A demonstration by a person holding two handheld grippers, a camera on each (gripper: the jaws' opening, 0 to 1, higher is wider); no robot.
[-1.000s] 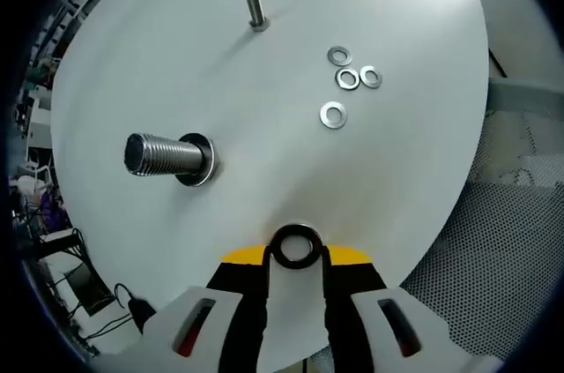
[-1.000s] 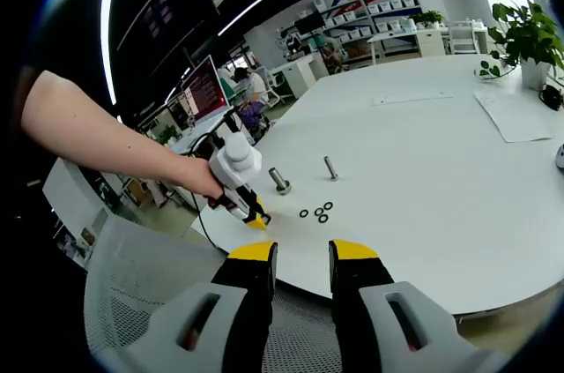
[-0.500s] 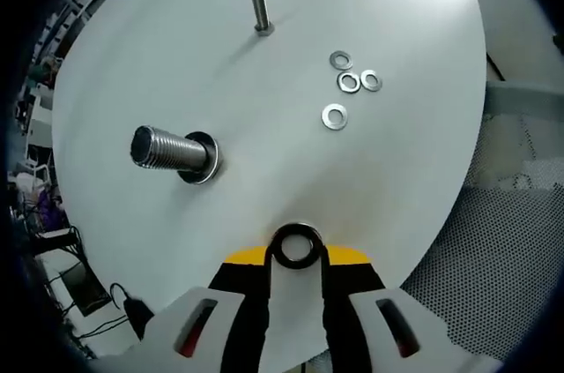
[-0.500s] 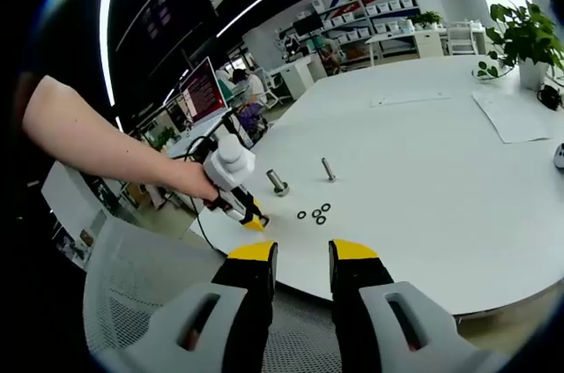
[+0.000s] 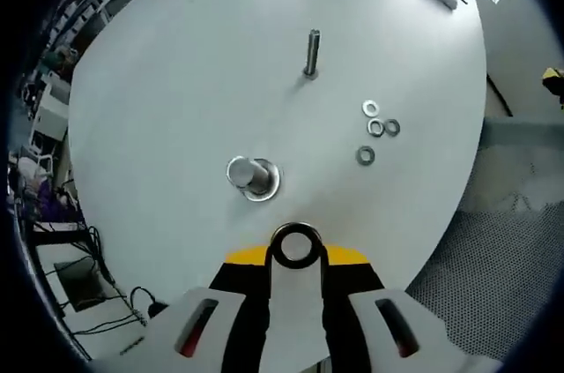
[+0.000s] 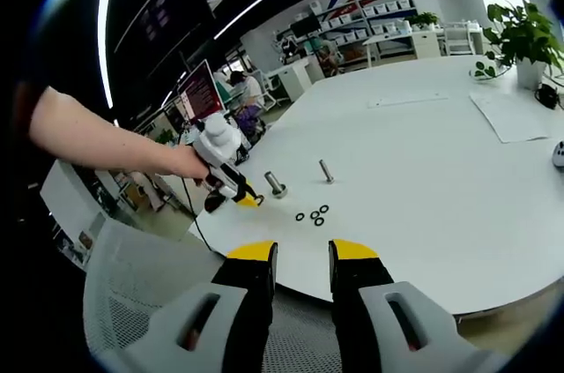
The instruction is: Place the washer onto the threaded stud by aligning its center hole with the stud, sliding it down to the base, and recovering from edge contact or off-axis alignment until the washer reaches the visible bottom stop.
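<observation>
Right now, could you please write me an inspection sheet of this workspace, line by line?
Surface: large white round table, mostly bare.
Job's things: large washer held on edge in the left gripper; thick threaded stud upright, a washer already at its base; thin stud upright farther back.
Clutter: four small loose washers flat beside the studs; paper sheets and a potted plant at the far side.
Grippers: left gripper shut on the large washer, short of the thick stud; right gripper open, off the table edge.
Cables: black cables on the floor.
Surroundings: mesh chair, office shelves, monitor.
</observation>
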